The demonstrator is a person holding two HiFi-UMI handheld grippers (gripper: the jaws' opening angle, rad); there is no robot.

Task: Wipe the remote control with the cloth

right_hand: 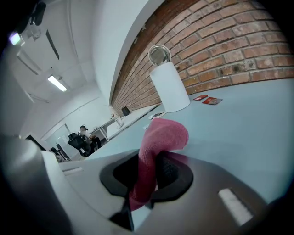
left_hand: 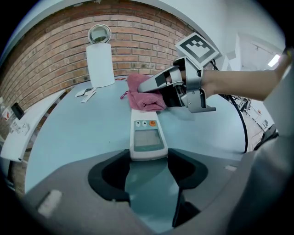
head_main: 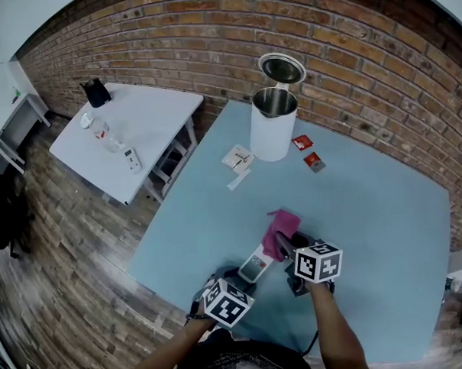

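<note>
Left gripper [left_hand: 148, 169] steadies the remote [left_hand: 147, 137] flat on the table [head_main: 370, 212] so it won't slide. Its jaws are spread wide on the near end, apparently pressing both edges. Right gripper [right_hand: 148, 176] pinches the cloth [right_hand: 158, 144] tight, laid on the remote's far end, set for wiping.

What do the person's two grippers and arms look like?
Both the left gripper and the right gripper have grey bodies, black jaw pads, and a white cube with black square markers. A black cable trails from the right one. The forearms wear no sleeves.
</note>
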